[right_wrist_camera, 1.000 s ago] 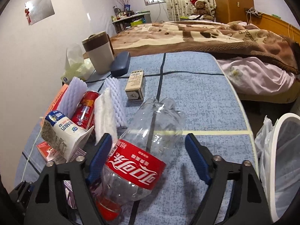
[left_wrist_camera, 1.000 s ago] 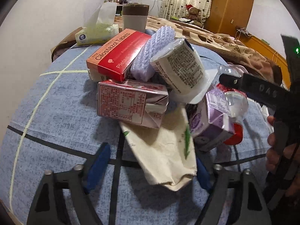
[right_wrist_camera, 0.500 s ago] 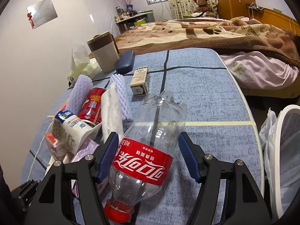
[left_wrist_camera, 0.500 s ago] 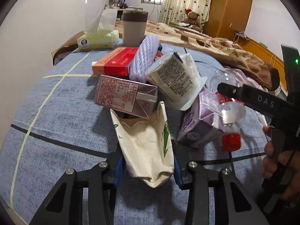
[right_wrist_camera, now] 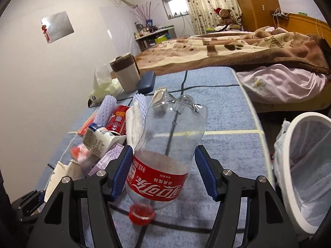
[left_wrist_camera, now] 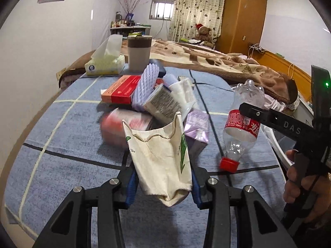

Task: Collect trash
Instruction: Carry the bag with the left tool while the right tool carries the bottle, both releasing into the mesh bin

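Observation:
My left gripper (left_wrist_camera: 163,188) is shut on a crumpled cream paper cup (left_wrist_camera: 162,161) and holds it above the blue cloth. My right gripper (right_wrist_camera: 163,174) is shut on an empty clear cola bottle (right_wrist_camera: 165,150) with a red label, cap toward me, lifted off the table; the bottle also shows in the left wrist view (left_wrist_camera: 242,122). A trash pile lies behind: a red box (left_wrist_camera: 122,90), lilac foam sleeves (left_wrist_camera: 145,86), a white carton (left_wrist_camera: 163,103), a purple carton (left_wrist_camera: 196,128), a red can (right_wrist_camera: 118,119).
A white bin with a plastic liner (right_wrist_camera: 306,165) stands at the table's right edge. A tissue box (left_wrist_camera: 105,64), a grey-brown canister (left_wrist_camera: 138,53) and a dark blue case (right_wrist_camera: 146,81) sit at the far end. A bed with a brown blanket (right_wrist_camera: 248,49) lies beyond.
Both grippers have closed and risen: the left took hold of the paper cup, the right took hold of the cola bottle. A pink-red carton in the pile is shifting and blurred.

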A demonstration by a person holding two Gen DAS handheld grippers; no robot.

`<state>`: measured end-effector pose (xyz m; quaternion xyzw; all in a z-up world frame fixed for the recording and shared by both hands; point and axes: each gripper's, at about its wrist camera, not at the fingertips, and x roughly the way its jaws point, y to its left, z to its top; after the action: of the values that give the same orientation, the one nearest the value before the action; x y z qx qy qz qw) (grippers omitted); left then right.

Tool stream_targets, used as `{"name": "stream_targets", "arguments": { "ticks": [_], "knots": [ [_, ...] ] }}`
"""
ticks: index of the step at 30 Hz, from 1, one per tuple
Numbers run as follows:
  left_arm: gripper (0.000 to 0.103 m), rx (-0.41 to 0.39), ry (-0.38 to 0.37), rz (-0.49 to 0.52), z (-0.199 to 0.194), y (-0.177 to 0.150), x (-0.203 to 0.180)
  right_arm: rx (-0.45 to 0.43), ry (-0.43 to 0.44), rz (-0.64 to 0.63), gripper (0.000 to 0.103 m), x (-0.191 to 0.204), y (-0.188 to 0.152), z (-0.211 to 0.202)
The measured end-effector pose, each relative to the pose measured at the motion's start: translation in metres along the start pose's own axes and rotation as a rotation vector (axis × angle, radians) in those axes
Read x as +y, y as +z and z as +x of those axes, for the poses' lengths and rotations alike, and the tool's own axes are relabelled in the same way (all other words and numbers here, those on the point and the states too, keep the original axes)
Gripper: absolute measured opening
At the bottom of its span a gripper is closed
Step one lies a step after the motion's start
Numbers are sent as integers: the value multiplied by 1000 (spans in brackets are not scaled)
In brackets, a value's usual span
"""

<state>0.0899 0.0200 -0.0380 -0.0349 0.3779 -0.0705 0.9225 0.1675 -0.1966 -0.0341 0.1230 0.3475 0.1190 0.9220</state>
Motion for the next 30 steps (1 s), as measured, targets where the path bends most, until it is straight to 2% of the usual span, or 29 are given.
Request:
{"name": "stream_targets", "arguments": {
  "ticks": [11, 22, 30],
  "knots": [
    [43, -98, -48, 77, -31, 21, -37, -123, -18, 6, 63, -14, 5, -53],
    [43, -180, -139, 217, -38, 44, -125, -263, -184, 31, 63, -59, 10, -108],
    [43, -169, -278, 304, -25, 50, -191, -297, -338, 65, 63, -99, 9, -124]
  ]
}}
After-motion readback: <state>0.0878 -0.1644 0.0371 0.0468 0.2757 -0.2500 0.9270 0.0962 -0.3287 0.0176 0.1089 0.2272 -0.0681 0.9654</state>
